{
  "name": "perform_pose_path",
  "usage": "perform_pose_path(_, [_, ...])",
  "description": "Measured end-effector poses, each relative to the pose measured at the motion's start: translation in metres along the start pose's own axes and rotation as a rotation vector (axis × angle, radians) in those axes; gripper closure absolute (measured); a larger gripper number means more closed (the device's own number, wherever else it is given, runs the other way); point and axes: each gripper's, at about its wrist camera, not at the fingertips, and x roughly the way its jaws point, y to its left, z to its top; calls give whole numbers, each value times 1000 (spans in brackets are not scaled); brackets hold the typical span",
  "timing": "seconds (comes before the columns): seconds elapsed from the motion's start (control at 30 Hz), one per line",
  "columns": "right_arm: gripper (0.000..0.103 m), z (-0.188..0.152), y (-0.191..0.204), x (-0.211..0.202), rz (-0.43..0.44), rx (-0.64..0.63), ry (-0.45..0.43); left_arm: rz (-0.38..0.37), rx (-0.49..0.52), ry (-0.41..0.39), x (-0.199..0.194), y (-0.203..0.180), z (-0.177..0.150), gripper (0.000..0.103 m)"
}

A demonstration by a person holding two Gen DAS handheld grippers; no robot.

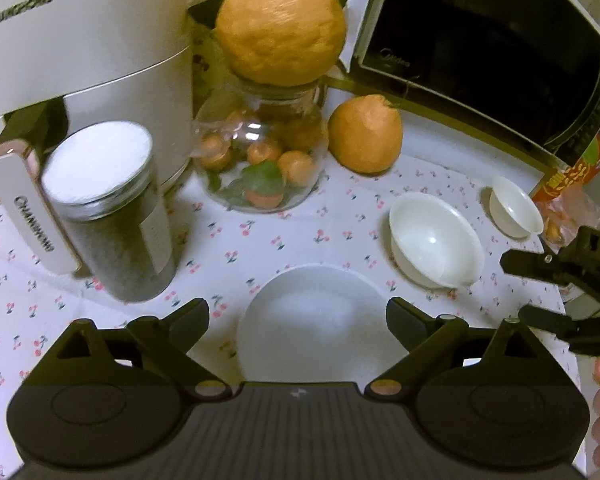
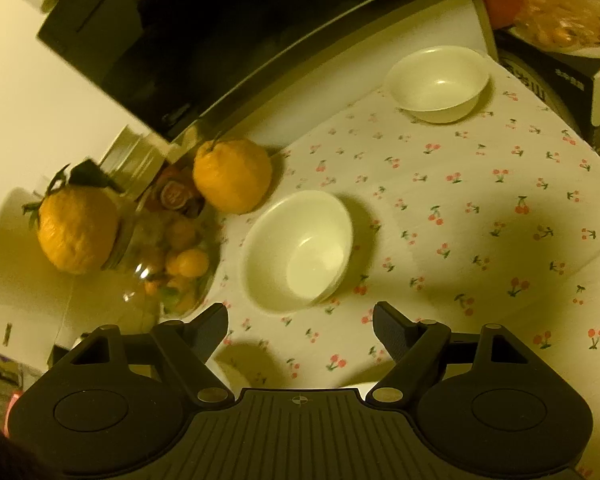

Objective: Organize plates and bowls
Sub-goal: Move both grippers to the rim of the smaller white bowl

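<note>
1. The left claw [image 1: 298, 312] stands wide with nothing gripped; a shallow white glazed plate [image 1: 316, 332] lies flat on the surface just beyond and between its black fingers, no pad pressing on it
2. The right claw [image 2: 300, 320] is also spread and empty, angled down toward a mid-sized white ceramic bowl [image 2: 298, 250] sitting upright just ahead of its tips
3. A second, smaller white ceramic bowl [image 2: 438, 82] rests upright farther back, well apart from the first, near the dark-fronted microwave oven [image 1: 488, 44]
4. All three pieces look rigid, smooth and glossy, so likely slippery under the pads and liable to chip if knocked together; each seems light enough for one claw
5. The best hold is probably across the rim wall: one finger inside, one outside for a bowl; the plate's low edge offers less to pinch and may need lifting from its lip
6. The cherry-print white cloth [image 2: 460, 208] covering the surface is soft and could drag or wrinkle if a dish is slid
7. Nearby, a clear glass jar of small oranges [image 1: 260, 152] and a loose dimpled orange citrus fruit [image 1: 366, 138] crowd the bowls' side
</note>
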Motion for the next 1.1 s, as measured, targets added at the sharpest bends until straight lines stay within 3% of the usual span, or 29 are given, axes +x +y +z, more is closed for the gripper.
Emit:
perform_pose_path(0.77, [22, 26, -34, 43, -63, 66, -26, -36, 52, -70, 55, -37, 23, 8])
perform_pose_path(1.1, [22, 32, -35, 61, -48, 60, -42, -86, 81, -107, 72, -45, 29, 15])
